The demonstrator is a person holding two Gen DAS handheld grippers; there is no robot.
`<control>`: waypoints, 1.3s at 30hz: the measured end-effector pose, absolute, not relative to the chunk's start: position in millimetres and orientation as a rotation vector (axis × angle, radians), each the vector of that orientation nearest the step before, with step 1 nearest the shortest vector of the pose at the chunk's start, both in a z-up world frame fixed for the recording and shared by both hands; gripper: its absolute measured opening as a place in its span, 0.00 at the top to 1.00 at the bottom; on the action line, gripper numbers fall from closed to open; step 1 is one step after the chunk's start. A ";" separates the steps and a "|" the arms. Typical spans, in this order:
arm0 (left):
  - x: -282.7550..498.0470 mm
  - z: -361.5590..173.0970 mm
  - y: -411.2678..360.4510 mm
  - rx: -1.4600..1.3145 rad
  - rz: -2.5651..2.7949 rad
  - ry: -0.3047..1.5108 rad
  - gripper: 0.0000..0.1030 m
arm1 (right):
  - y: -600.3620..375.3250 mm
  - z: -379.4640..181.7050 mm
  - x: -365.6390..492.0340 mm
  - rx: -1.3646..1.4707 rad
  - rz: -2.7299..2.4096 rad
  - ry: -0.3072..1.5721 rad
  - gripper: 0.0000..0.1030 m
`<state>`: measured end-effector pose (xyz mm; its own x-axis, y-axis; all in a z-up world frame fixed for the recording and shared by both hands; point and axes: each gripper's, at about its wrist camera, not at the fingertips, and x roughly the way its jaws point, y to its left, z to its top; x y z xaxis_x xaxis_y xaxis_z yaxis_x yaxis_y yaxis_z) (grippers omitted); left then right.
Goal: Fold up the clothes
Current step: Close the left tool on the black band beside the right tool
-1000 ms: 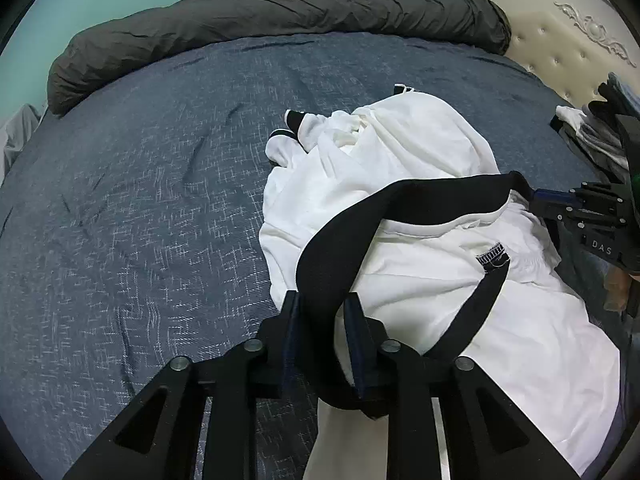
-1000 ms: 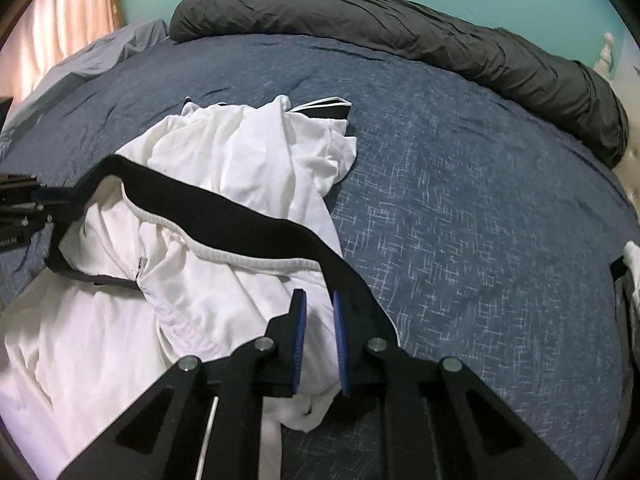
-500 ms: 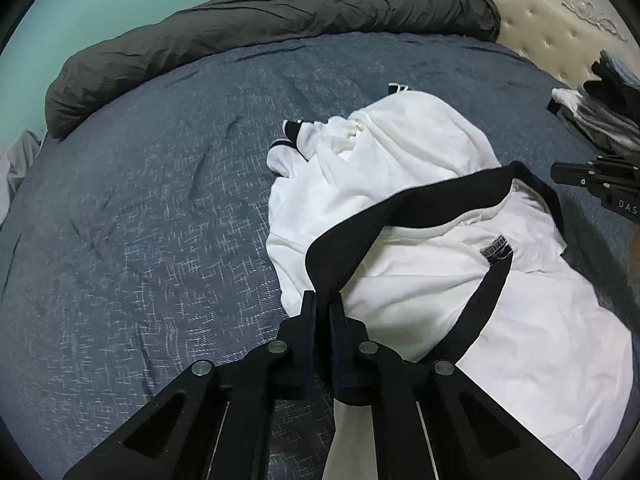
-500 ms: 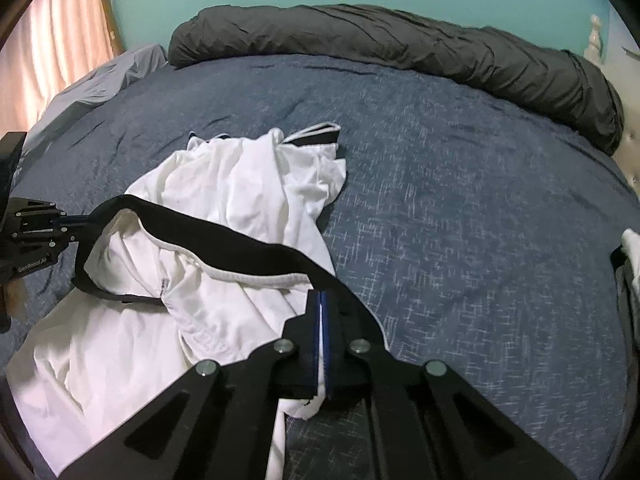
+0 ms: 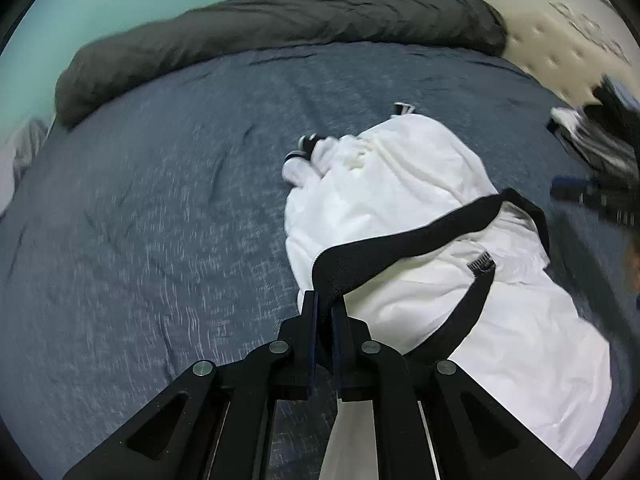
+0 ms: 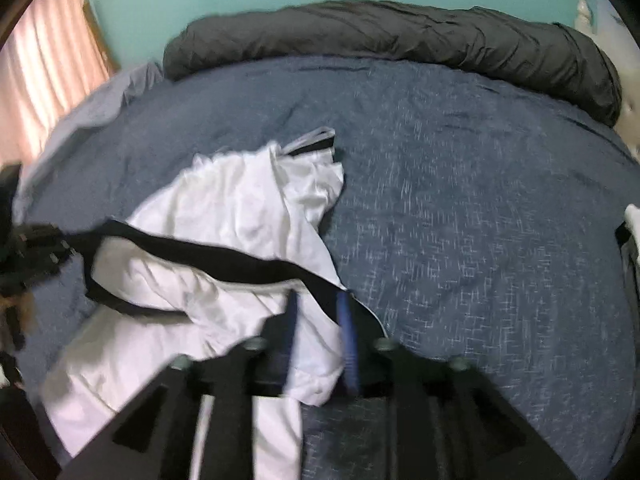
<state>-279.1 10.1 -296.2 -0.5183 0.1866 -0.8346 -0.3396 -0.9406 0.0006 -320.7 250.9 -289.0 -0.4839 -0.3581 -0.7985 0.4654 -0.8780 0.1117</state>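
Blue bed (image 5: 160, 240) is carrying white garment (image 5: 400, 208) at center-right of frame. Left gripper (image 5: 324, 312) is pinching its black waistband (image 5: 420, 236), fingers nearly closed. Right gripper (image 6: 318, 320) is sitting wide apart around the waistband, motion-blurred. Gray duvet (image 6: 400, 36) is lying along top.
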 end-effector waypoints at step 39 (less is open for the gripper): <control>-269.9 -296.2 19.6 -1.275 2.510 0.377 0.94 | 225.8 -298.9 -311.8 1.190 -2.428 0.404 0.97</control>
<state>-269.9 19.6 -296.2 -0.5614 0.1457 -0.8146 -0.3785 -0.9206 0.0961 -311.8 225.8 -298.9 -0.5547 -0.2287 -0.8000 0.4754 -0.8762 -0.0792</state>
